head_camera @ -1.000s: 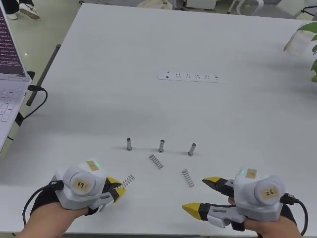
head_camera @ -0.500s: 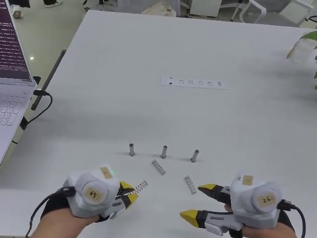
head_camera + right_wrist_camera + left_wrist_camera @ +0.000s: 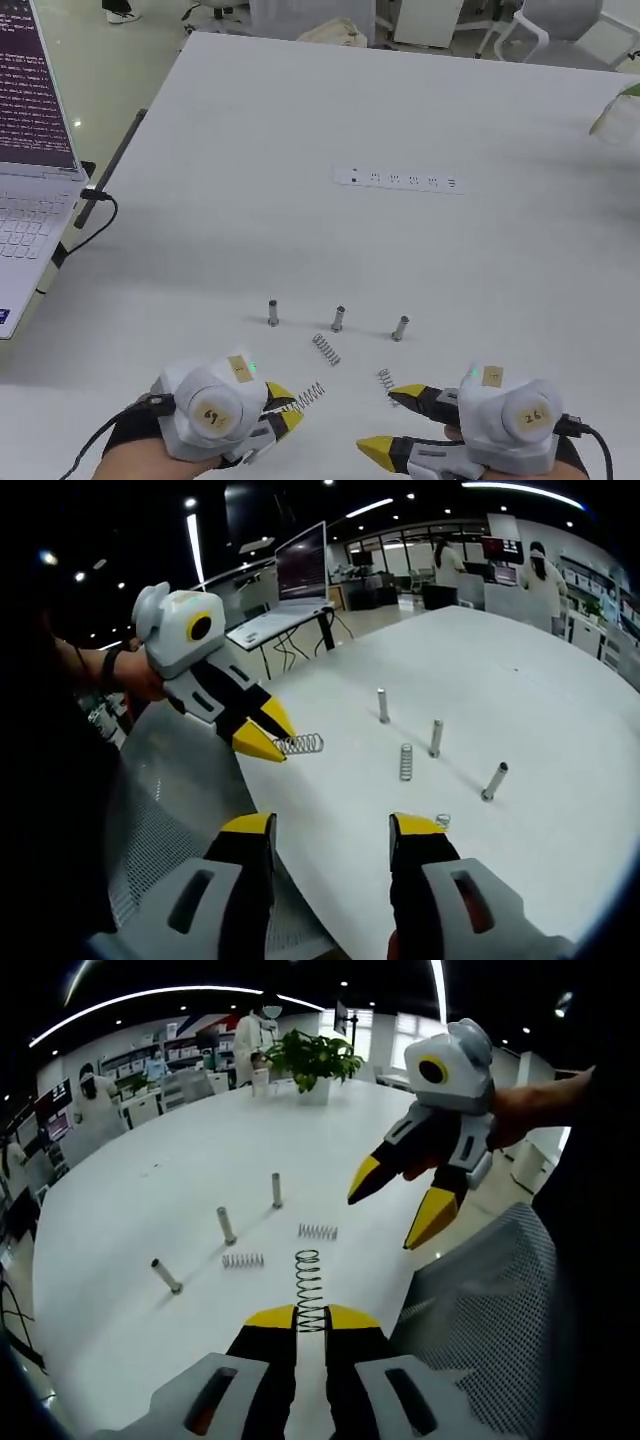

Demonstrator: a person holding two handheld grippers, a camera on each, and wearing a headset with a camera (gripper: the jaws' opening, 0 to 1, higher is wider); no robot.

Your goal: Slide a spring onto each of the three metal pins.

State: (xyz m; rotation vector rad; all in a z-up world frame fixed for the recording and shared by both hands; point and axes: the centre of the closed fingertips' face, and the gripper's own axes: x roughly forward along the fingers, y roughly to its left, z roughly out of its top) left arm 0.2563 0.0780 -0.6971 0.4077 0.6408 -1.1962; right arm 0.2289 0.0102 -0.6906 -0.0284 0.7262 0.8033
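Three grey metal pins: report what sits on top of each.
Nothing: all three upright grey metal pins stand bare. One coiled steel spring is pinched in the left claw; two more lie on the white table. The right claw partly hides one.

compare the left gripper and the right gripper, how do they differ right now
The left gripper is shut on a spring, which sticks out past its tips; the right gripper is open and holds nothing. The left gripper's label reads 69; the right gripper's label reads 26. Both have white bodies and black jaws with yellow tips, and both are at the near edge of the white table.
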